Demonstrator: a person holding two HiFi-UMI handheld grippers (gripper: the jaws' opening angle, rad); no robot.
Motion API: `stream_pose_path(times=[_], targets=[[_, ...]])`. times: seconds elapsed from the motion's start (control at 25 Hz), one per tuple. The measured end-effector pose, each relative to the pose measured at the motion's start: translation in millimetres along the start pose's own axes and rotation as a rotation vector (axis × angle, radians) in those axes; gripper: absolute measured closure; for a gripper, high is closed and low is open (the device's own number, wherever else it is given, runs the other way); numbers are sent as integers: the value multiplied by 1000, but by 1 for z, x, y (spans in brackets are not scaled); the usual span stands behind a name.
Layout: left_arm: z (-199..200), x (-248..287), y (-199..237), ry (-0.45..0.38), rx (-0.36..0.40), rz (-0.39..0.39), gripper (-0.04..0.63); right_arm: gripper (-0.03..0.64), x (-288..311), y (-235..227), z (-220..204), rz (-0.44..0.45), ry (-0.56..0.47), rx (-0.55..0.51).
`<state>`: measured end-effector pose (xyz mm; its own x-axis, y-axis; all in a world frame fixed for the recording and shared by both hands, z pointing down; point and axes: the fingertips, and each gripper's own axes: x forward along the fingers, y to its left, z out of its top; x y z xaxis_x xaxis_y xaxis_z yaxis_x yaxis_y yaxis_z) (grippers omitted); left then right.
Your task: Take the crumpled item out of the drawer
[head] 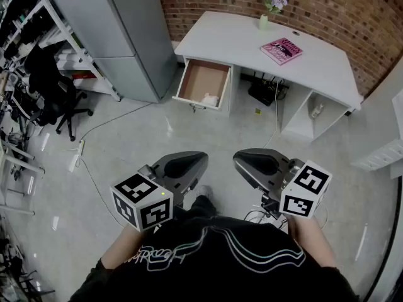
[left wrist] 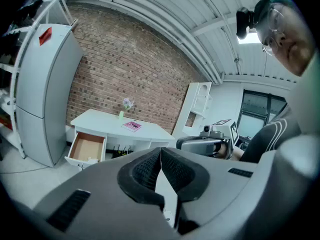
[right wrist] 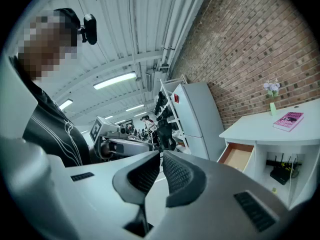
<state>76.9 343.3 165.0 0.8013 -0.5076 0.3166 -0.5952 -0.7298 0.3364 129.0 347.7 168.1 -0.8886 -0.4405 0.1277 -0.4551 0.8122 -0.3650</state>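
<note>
While your head view shows the crumpled item (head: 210, 99) in the open drawer's (head: 200, 79) lower-right corner, upper centre of frame, your right gripper view catches only the drawer's side. Your left gripper (left wrist: 161, 151) and right gripper (right wrist: 161, 156) are pressed together, empty.

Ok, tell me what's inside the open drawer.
A white crumpled item lies in the drawer near its front wall; otherwise bare brown floor. The desk top covers whatever lies farther back.

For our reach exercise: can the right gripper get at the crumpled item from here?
Probably not: the right gripper is shut, across the floor from the drawer, though the crumpled item lies uncovered.
</note>
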Motion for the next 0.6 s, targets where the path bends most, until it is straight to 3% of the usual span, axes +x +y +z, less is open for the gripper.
stream_pose_path(times=[0.32, 0.6], targets=[[1, 16, 33, -1, -15, 13, 572, 565, 19, -37, -5, -24, 19, 27], [-1, 38, 96, -4, -48, 23, 572, 563, 60, -88, -14, -39, 44, 69]])
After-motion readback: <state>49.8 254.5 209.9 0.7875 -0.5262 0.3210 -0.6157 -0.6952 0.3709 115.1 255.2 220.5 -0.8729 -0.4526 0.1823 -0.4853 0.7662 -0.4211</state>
